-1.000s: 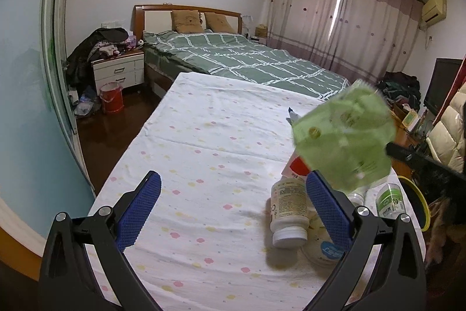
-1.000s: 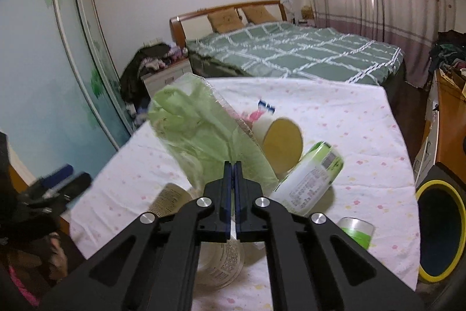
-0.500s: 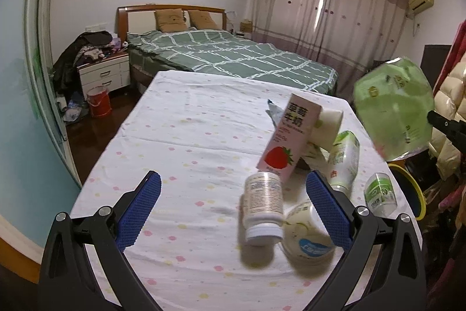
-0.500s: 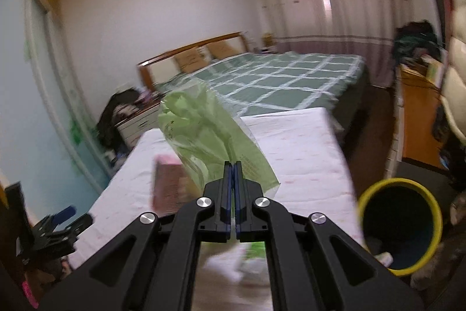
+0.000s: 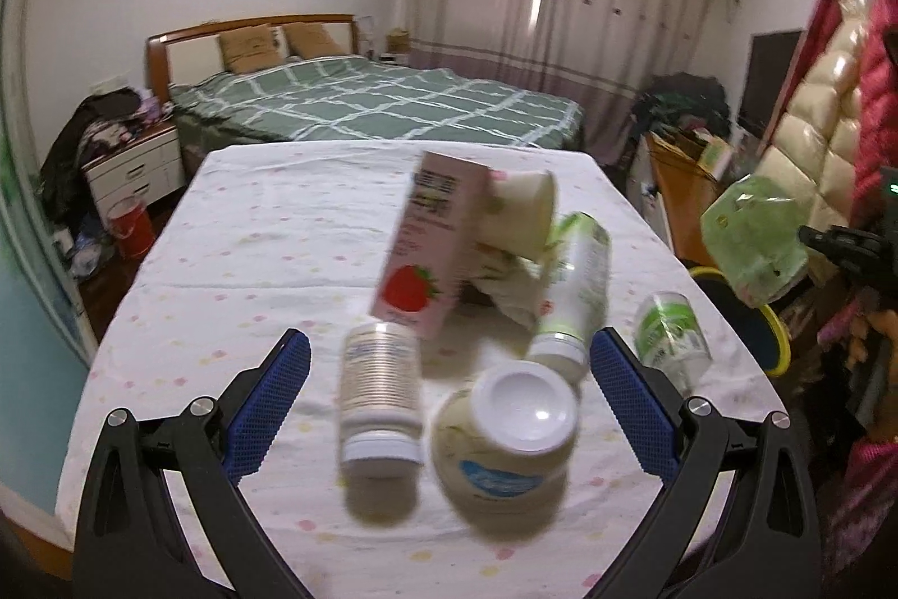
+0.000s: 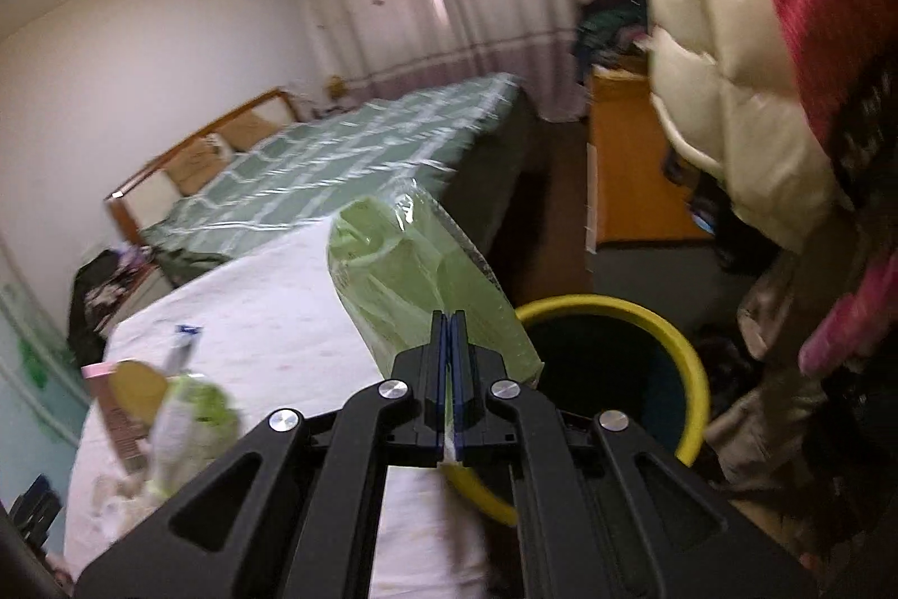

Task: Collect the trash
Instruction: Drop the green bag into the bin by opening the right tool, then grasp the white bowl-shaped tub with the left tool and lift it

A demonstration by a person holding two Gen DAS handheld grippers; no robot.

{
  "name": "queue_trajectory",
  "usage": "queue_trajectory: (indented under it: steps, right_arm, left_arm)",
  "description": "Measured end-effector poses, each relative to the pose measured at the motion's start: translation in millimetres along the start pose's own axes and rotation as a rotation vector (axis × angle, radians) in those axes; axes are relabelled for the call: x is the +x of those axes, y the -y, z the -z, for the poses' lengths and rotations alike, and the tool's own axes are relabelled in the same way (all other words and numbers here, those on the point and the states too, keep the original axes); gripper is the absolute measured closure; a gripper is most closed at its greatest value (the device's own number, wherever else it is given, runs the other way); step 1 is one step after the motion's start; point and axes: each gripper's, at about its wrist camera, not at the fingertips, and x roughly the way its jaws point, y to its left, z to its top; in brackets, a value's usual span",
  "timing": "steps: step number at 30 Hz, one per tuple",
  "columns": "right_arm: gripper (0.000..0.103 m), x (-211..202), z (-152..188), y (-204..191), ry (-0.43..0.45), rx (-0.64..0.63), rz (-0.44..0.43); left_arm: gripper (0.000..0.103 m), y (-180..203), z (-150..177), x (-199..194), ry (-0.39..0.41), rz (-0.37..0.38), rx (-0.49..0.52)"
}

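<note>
My right gripper [image 6: 449, 325] is shut on a crumpled green plastic bag [image 6: 415, 284], held in the air past the table's right edge, just over the near rim of a yellow-rimmed bin [image 6: 693, 374]. The left wrist view shows that bag [image 5: 752, 245] at the far right, above the bin [image 5: 777, 346]. My left gripper [image 5: 449, 363] stands open above a pile on the table: a pink strawberry carton [image 5: 432, 251], a white pill bottle [image 5: 381, 397], a white-lidded jar [image 5: 511, 436], a green-and-white bottle [image 5: 578, 284], a small green bottle [image 5: 668, 335] and a paper cup [image 5: 522, 211]. Nothing is between its fingers.
The table wears a white dotted cloth [image 5: 269, 228]. Behind it is a bed with a green checked cover [image 5: 370, 99], with a nightstand [image 5: 134, 161] and a red bucket [image 5: 132, 225] to its left. Padded jackets [image 6: 746, 54] hang at the right, beside an orange cabinet [image 6: 628, 161].
My right gripper has swung the green bag rightward, off the table and over the bin. The left gripper has shifted right, so the pile now lies between its open fingers.
</note>
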Motion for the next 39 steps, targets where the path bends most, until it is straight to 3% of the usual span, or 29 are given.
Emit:
queue_trajectory:
  steps: [10, 12, 15, 30, 39]
  right_arm:
    - [0.098, 62, 27, 50, -0.117, 0.052, 0.152]
    - [0.081, 67, 30, 56, -0.127, 0.058, 0.17]
    - [0.072, 66, 32, 59, -0.114, 0.052, 0.188]
    - [0.064, 63, 40, 49, -0.145, 0.053, 0.134]
    - [0.063, 70, 47, 41, -0.17, 0.043, 0.12]
  left_arm:
    - [0.005, 31, 4, 18, -0.044, 0.059, 0.089]
    - [0.005, 31, 4, 21, -0.055, 0.071, 0.088]
    - [0.005, 32, 6, 27, -0.079, 0.081, 0.085]
    - [0.005, 35, 20, 58, -0.129, 0.052, 0.163]
    - [0.02, 38, 29, 77, -0.17, 0.059, 0.187]
